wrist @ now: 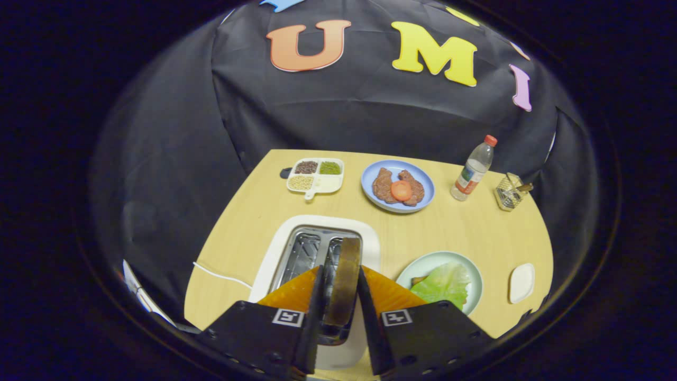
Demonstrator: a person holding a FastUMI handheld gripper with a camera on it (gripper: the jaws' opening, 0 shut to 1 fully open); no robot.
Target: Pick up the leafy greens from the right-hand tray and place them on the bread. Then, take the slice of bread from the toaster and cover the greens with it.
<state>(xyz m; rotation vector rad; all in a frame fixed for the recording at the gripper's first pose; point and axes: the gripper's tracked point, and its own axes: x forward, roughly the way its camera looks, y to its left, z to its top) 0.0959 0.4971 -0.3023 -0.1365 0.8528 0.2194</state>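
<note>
Wooden worktop (465,227) carrying, in descending size, a white toaster (275,248) near its front edge, a blue plate (398,186) of meat with a tomato slice toward the back edge, a pale green plate (423,263) near the front right corner, a divided white tray (316,177) of grains and seeds at the back left, a water bottle (474,169) and a small wire holder (510,192) at the back right, and a small white dish (521,283) at the right edge. The hand-held gripper (341,293) is pinching the slice of bread (344,280), both fingers pressed on its broad faces; the slice stands upright on edge between them, above the right slot of the toaster and apparently lifted clear of it. The leafy greens (444,283) already lie on the pale green plate, covering what appears to be the lower bread, of which only a brown sliver shows at their left side; this plate sits just beyond and to the right of the fingers. Judged stage: carrying the slice over to cover the greens. Risks: the slice is held vertically and must be turned flat, so a light pinch could let it slip or pivot during rotation; a hard pinch could crumple it; a low sideways path could catch the toaster rim; and release off centre would leave the greens exposed or push them off the plate.
</note>
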